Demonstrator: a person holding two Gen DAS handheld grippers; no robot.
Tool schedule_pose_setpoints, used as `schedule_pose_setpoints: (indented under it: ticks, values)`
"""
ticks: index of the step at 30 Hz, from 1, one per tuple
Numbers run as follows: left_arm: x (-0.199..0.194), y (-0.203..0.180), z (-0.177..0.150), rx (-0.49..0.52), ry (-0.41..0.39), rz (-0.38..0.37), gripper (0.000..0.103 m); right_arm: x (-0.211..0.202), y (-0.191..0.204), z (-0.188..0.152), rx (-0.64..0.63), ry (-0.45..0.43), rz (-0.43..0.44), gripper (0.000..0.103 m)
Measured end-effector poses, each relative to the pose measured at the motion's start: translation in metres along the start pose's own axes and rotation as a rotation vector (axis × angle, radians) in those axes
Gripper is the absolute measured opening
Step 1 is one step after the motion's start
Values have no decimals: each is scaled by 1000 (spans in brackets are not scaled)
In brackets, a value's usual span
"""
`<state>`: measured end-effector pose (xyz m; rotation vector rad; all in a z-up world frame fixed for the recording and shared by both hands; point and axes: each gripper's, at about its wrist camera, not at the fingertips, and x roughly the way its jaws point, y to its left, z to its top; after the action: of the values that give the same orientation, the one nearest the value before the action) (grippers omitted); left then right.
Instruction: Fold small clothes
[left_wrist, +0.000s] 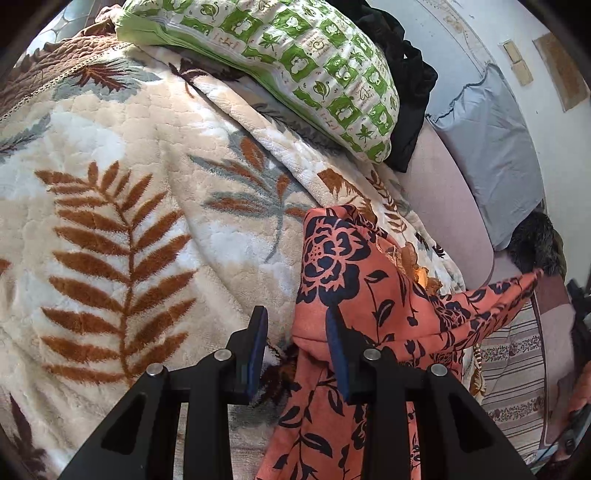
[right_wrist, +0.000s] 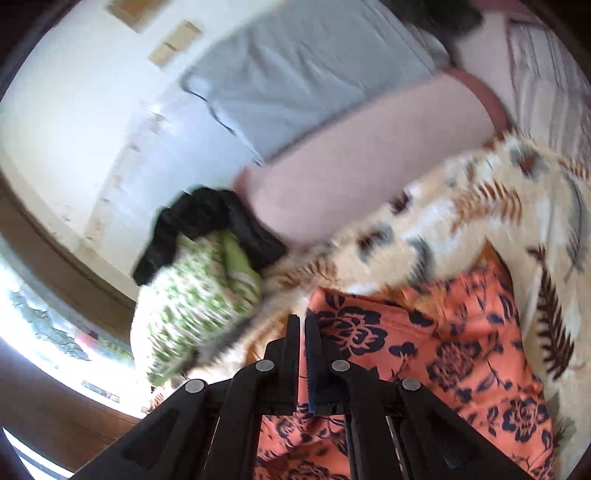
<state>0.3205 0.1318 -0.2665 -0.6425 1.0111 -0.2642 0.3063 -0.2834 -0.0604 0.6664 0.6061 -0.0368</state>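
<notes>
A small orange garment with dark navy flowers (left_wrist: 343, 273) lies partly lifted over a cream blanket with brown fern leaves (left_wrist: 122, 206). My left gripper (left_wrist: 297, 325) is open; the garment's edge sits between its fingers and drapes over the right finger (left_wrist: 338, 354). One corner of the garment stretches out to the right (left_wrist: 517, 291). In the blurred right wrist view my right gripper (right_wrist: 303, 332) is shut on the garment's edge (right_wrist: 424, 343), with the cloth running back under the fingers.
A green and white patterned pillow (left_wrist: 295, 59) and a black cloth (left_wrist: 410, 74) lie at the head of the bed. A grey pillow (left_wrist: 491, 147) leans on the white wall, beside a pink bolster (left_wrist: 443, 206). A striped sheet (left_wrist: 513, 373) shows at right.
</notes>
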Motion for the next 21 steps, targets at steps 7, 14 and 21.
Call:
schedule_pose_setpoints:
  ticks: [7,14,21]
  values:
    - [7,-4,-1,-4,5,7,33,-62,81,31,-286,-260,-14,4]
    - [10,-13,-8,57,34,23,47,70,-13,-18,-147,248,-90,4]
    - [19,4,-8,-45,171,-33,64,141,-135,-63,156,450,-61,8]
